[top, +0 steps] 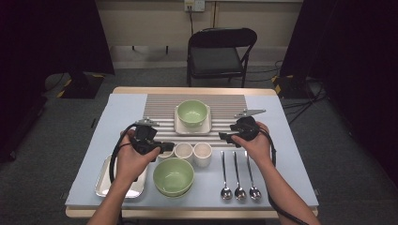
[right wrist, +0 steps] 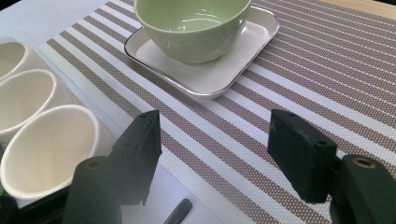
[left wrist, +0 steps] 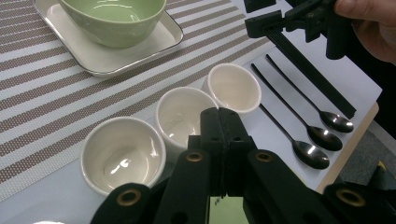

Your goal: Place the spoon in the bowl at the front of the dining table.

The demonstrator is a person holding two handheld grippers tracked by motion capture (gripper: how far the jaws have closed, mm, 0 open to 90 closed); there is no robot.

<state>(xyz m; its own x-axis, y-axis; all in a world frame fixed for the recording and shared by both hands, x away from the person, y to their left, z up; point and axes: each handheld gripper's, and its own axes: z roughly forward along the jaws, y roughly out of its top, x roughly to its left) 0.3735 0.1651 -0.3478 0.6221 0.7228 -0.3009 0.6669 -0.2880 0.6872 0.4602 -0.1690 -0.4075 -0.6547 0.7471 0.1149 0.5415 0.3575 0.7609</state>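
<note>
Three white cups stand in a row at the striped placemat's [top: 164, 105] front edge; the middle cup [top: 183, 151] and the right cup [top: 202, 153] show whole. My left gripper [top: 168, 147] hovers over the left cup [left wrist: 122, 154], its jaws shut together with nothing between them [left wrist: 223, 119]. My right gripper [top: 225, 138] hangs above the placemat's right part, jaws open and empty [right wrist: 217, 140], pointing toward the cups [right wrist: 46, 144]. A green bowl [top: 192, 113] sits on a white square plate [top: 180, 127] at the back.
A second green bowl [top: 173, 176] stands in front of the cups. Three spoons [top: 239, 178] lie side by side at the right front. A metal tray [top: 104, 183] lies at the left front under my left forearm. A black folding chair [top: 220, 51] stands behind the table.
</note>
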